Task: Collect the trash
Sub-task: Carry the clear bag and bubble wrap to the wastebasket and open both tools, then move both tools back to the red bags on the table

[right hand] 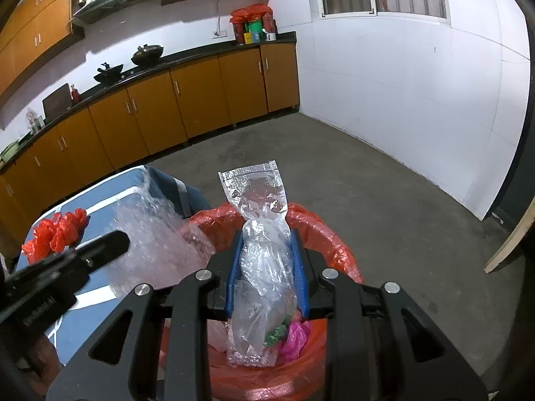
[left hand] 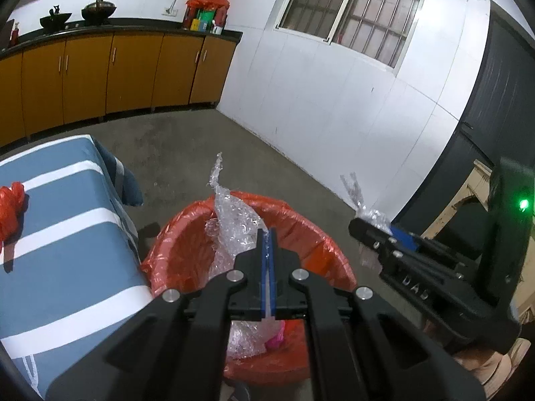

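Observation:
A trash bin lined with a red bag (left hand: 311,234) (right hand: 321,230) stands on the floor beside the table. My left gripper (left hand: 268,234) is shut on a sheet of bubble wrap (left hand: 234,214) held over the bin. My right gripper (right hand: 266,237) is shut on a clear zip bag (right hand: 264,250) above the bin; it also shows in the left wrist view (left hand: 367,230). Pink and green scraps (right hand: 294,334) lie inside the bin. The left gripper shows at the left of the right wrist view (right hand: 110,244), with the bubble wrap (right hand: 150,234) beyond it.
A table with a blue and white striped cloth (left hand: 67,234) stands left of the bin, with a crumpled red plastic bag (left hand: 10,210) (right hand: 57,234) on it. Orange kitchen cabinets (left hand: 117,73) line the far wall. A white wall (left hand: 334,100) is at right, a wooden board (right hand: 511,244) leans there.

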A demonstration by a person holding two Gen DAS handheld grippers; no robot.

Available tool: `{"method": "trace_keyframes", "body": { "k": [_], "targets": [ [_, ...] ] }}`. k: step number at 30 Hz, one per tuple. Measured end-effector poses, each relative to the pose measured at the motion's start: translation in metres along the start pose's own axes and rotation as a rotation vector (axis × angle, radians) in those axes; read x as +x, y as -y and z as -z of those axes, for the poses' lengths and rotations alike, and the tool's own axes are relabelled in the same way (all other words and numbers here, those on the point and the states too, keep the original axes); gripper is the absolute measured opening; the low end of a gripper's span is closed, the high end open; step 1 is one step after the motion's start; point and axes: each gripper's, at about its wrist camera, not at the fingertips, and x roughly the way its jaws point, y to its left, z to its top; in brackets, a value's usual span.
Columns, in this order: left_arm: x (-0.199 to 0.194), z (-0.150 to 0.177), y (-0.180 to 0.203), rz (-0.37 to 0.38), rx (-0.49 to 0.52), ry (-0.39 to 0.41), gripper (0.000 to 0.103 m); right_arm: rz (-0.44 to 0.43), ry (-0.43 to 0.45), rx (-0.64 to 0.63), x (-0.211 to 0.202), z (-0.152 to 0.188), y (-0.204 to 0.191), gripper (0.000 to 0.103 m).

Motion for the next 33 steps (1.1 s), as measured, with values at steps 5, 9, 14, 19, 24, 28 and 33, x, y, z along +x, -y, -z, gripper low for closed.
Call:
{"method": "trace_keyframes", "body": {
  "k": [5,9,14,19,24,28,33],
  "targets": [
    [0.006,0.002,-0.009,-0.008,-0.030,-0.022,0.009,-0.022,-0.007,0.008,0.002,0.001,0.003,0.030],
    [0.006,0.005,-0.016,-0.031,-0.040,-0.025,0.024,-0.030,-0.012,0.016,0.003,0.000,0.005,0.040],
    [0.002,0.007,-0.029,-0.065,-0.063,-0.023,0.031,-0.019,-0.002,0.013,0.000,0.000,0.004,0.053],
    [-0.010,0.007,-0.044,-0.115,-0.087,0.001,0.047,-0.003,0.013,0.006,-0.003,-0.002,-0.001,0.066],
    [-0.025,0.009,-0.057,-0.165,-0.097,0.033,0.058,0.007,0.032,-0.010,-0.004,-0.002,-0.010,0.085],
    [-0.037,0.010,-0.070,-0.200,-0.115,0.053,0.063,0.027,0.044,-0.052,-0.004,-0.002,-0.022,0.087],
    [-0.050,0.013,-0.087,-0.246,-0.130,0.064,0.066,0.026,0.054,-0.098,-0.004,-0.003,-0.040,0.087]
  ]
}}
